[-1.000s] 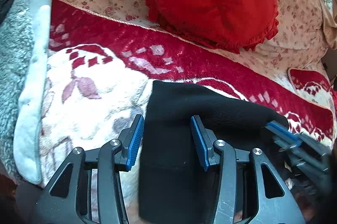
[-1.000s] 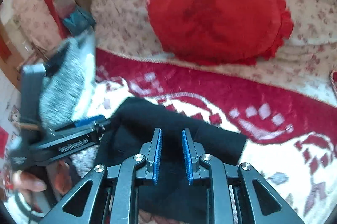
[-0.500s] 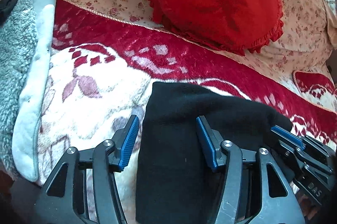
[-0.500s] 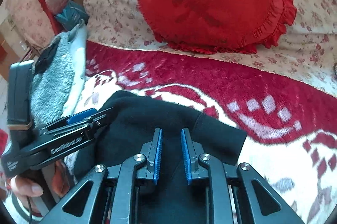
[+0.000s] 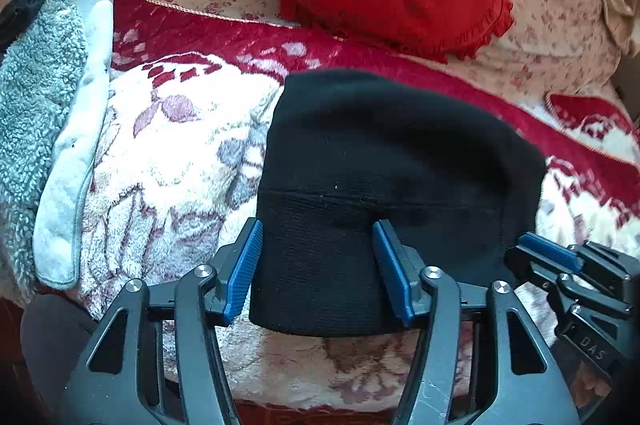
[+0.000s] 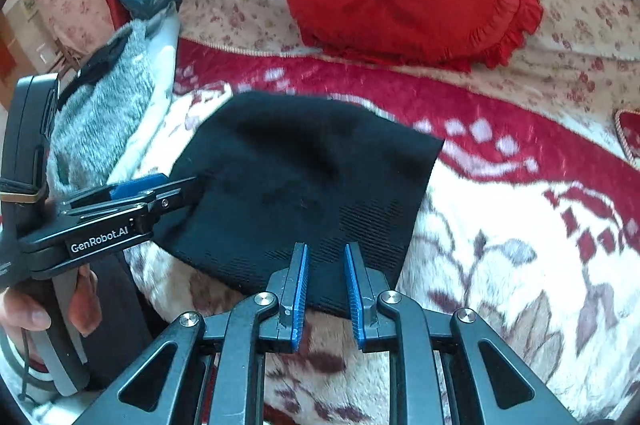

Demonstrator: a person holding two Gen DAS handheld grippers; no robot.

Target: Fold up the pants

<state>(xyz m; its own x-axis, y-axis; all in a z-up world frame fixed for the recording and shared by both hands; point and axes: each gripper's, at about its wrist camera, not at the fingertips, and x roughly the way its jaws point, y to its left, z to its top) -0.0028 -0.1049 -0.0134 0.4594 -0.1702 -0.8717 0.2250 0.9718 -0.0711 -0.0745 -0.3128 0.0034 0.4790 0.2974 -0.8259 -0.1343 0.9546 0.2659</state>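
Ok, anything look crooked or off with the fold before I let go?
Nothing stands out. The black pants lie as a compact folded bundle on the patterned blanket, edges fairly even, with no loose leg sticking out. The left gripper has just been opening, its fingers wide around the near end.

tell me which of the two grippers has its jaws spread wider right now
The left gripper: its blue pads stand far apart across the folded black pants, having just been opening. The right gripper keeps only a narrow gap.
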